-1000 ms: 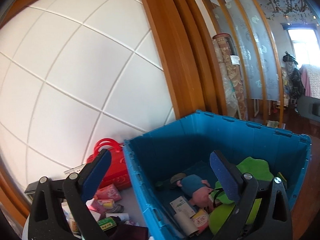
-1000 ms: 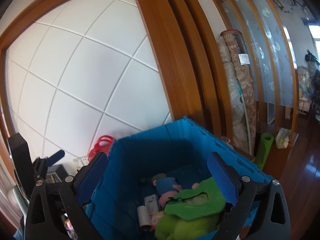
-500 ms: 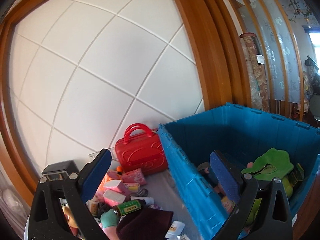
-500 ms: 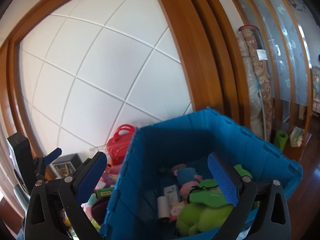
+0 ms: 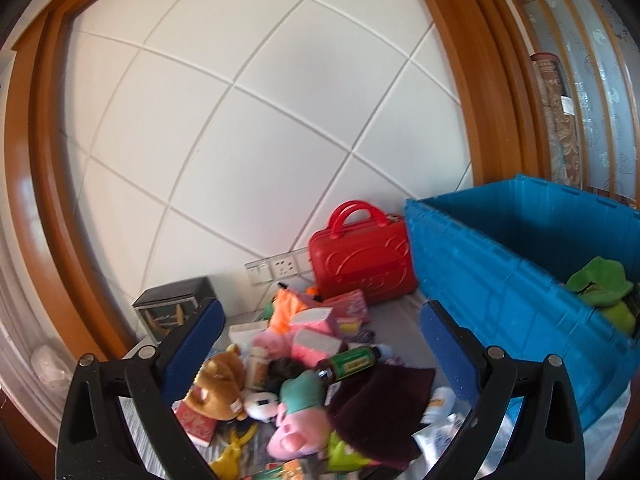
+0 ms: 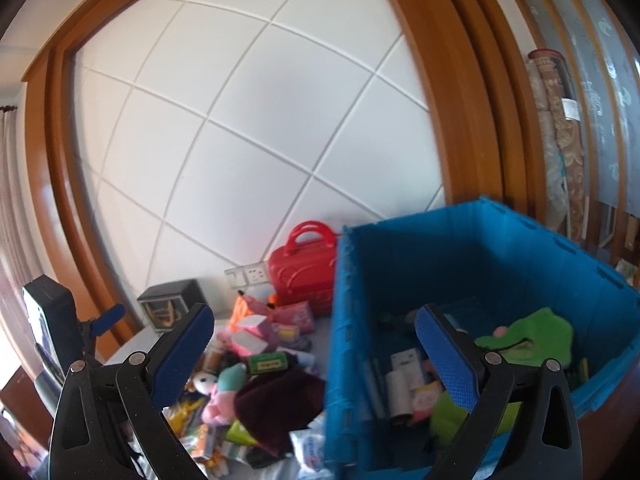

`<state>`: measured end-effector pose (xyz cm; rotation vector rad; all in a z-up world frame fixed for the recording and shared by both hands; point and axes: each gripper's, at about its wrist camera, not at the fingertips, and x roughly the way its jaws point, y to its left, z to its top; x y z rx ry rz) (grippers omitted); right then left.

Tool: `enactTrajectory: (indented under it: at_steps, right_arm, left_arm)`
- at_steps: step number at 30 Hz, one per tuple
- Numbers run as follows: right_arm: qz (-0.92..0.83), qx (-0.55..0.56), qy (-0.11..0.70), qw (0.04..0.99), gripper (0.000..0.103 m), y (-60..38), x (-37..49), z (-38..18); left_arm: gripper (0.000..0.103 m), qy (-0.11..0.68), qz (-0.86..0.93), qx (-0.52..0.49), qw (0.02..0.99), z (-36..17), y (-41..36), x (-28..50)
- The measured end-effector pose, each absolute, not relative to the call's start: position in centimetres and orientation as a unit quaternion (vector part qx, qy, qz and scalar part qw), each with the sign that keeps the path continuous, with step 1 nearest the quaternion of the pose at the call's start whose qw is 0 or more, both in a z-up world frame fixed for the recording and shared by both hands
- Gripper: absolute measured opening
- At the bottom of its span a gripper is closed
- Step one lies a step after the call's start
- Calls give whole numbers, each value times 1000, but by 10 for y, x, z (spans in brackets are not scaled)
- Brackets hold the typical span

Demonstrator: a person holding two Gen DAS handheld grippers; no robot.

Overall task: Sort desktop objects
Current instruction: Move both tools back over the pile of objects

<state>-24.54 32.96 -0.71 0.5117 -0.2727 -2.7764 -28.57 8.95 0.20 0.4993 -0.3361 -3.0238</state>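
Observation:
A pile of small objects lies on the grey desktop: a brown bear plush (image 5: pixel 218 384), a pink pig plush (image 5: pixel 296 424), a green bottle (image 5: pixel 348 364), a dark maroon cloth (image 5: pixel 380 408) and pink boxes (image 5: pixel 316 320). My left gripper (image 5: pixel 320 348) is open and empty above this pile. A blue crate (image 6: pixel 480 280) stands to the right and holds a green plush (image 6: pixel 528 336) and small items. My right gripper (image 6: pixel 312 352) is open and empty over the crate's left wall (image 6: pixel 348 360). The pile also shows in the right wrist view (image 6: pixel 256 372).
A red mini suitcase (image 5: pixel 360 256) stands against the white panelled wall beside the crate (image 5: pixel 500 280). A black box (image 5: pixel 176 304) sits at the back left. Wall sockets (image 5: pixel 280 268) are behind the pile. The left gripper shows at the left edge of the right wrist view (image 6: pixel 100 320).
Both grippers have swung left, away from the crate's inside. The left one now looks over the pile on the desktop; the right one now straddles the crate's left wall. Both stayed open.

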Motion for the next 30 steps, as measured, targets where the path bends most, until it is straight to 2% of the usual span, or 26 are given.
enactTrajectory:
  at_steps: [15,30]
  right_arm:
    - [-954,221,-84,183,103,216,-219,-42]
    - [-932,297,-40,203,103,206,-236,-104]
  left_arm:
    - [100,-106,-972,202,62,-33,-26,-267]
    - [100,-89,-948,261,157,-107,-84,-233]
